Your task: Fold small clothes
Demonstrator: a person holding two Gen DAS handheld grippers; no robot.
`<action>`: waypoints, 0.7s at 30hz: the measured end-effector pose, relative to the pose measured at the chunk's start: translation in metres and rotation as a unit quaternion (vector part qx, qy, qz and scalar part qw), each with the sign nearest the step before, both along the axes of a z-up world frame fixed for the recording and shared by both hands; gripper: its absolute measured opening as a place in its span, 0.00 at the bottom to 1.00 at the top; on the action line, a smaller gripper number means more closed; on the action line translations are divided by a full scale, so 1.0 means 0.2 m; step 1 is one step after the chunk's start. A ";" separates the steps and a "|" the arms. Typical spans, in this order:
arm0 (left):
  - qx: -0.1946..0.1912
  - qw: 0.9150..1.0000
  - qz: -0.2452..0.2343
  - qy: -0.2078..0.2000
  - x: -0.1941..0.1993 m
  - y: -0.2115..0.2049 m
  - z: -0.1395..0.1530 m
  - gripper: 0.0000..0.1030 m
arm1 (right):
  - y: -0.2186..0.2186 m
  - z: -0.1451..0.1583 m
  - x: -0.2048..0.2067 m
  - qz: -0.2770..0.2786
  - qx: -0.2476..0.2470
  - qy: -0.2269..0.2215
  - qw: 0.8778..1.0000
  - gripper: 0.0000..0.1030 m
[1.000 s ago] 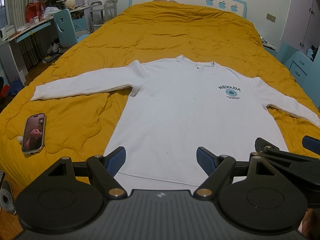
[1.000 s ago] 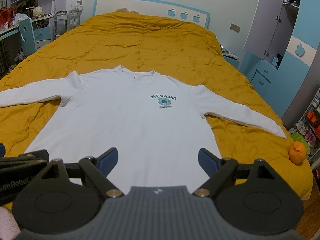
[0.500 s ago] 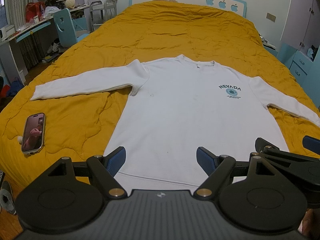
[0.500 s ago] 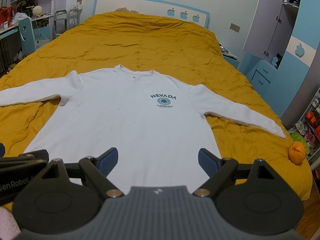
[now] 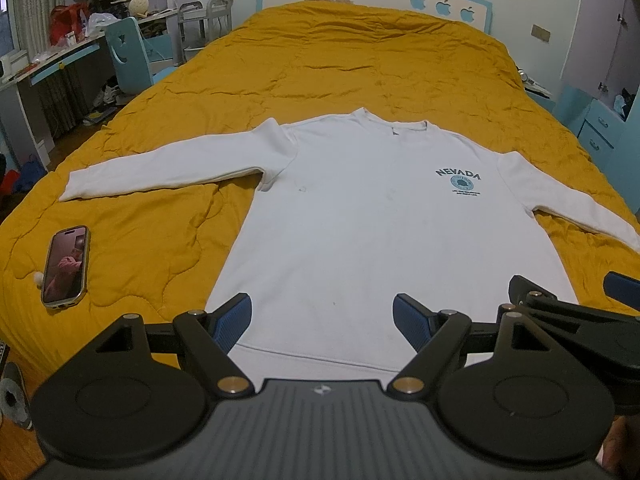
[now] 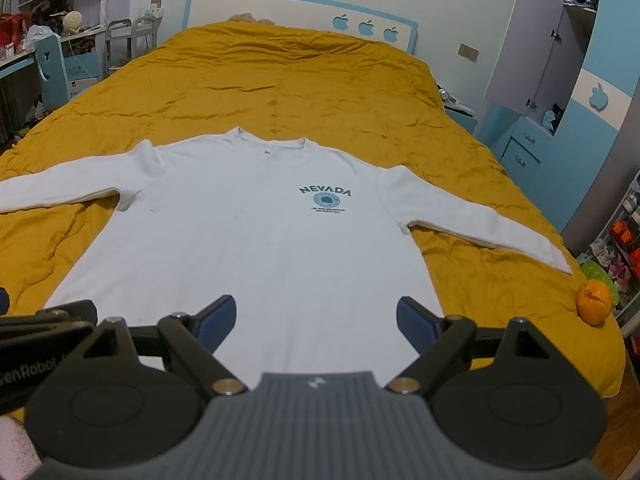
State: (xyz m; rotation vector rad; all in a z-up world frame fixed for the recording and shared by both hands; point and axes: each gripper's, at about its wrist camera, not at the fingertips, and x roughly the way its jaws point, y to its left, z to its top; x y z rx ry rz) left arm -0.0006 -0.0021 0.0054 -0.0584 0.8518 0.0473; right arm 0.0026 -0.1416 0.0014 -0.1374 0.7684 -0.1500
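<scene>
A white long-sleeved sweatshirt (image 5: 372, 216) lies flat and face up on the yellow quilt (image 5: 360, 60) of the bed, with the hem towards the cameras, the collar far, and both sleeves spread out to the sides. The left gripper (image 5: 322, 314) hangs above the hem, its jaws wide apart and holding nothing. The right gripper (image 6: 316, 316) does the same just beside it, also with its jaws spread and empty; neither one touches the cloth.

The garment looks soft and rather thick, so I think it is light but limp – it will sag and drag on the quilt when only one point is lifted. The quilt under it is puffy, so a pinch may take some quilt together with the cloth. A good first hold seems to be the left sleeve (image 5: 160, 168) near its cuff, or the shoulder and the hem corner of one side together, so that the side folds over in one straight line. The folding is not yet begun.

A phone (image 5: 66, 266) lies on the quilt to the left, well apart from the sweatshirt – and an orange (image 6: 595, 303) sits near the right edge of the bed
</scene>
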 end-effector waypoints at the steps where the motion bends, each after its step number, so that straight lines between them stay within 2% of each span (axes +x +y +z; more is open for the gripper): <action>1: 0.000 1.000 -0.001 0.000 0.00 0.00 0.00 0.91 | 0.00 0.00 0.00 0.000 -0.001 0.000 1.000 0.81; 3: -0.005 1.000 -0.004 -0.001 0.01 0.01 -0.01 0.91 | 0.00 0.00 0.00 0.002 -0.001 -0.001 1.000 0.81; 5: -0.027 1.000 -0.010 -0.005 0.03 0.04 -0.03 0.91 | 0.00 -0.01 0.01 0.006 -0.001 -0.005 1.000 0.81; 7: -0.071 0.997 -0.010 -0.006 0.06 0.10 -0.05 0.91 | 0.01 -0.01 0.02 0.012 -0.007 -0.015 1.000 0.81; 10: -0.140 0.989 0.011 -0.040 0.08 0.25 -0.06 0.91 | 0.05 -0.01 0.06 0.033 -0.034 -0.037 0.998 0.81; 12: -0.185 0.980 0.038 -0.067 0.11 0.37 -0.07 0.91 | 0.08 0.00 0.09 0.055 -0.044 -0.066 0.995 0.81; 14: -0.238 0.965 0.065 -0.085 0.15 0.52 -0.11 0.91 | 0.10 0.01 0.13 0.063 -0.044 -0.100 0.992 0.81; 16: -0.290 0.949 0.079 -0.099 0.21 0.66 -0.15 0.91 | 0.13 0.02 0.19 0.086 -0.024 -0.111 0.990 0.81; 18: -0.315 0.937 0.096 -0.115 0.28 0.78 -0.19 0.91 | 0.16 0.01 0.27 0.105 0.002 -0.110 0.988 0.81; 21: -0.326 0.923 0.137 -0.149 0.38 0.99 -0.23 0.91 | 0.24 -0.01 0.40 0.129 0.038 -0.115 0.984 0.81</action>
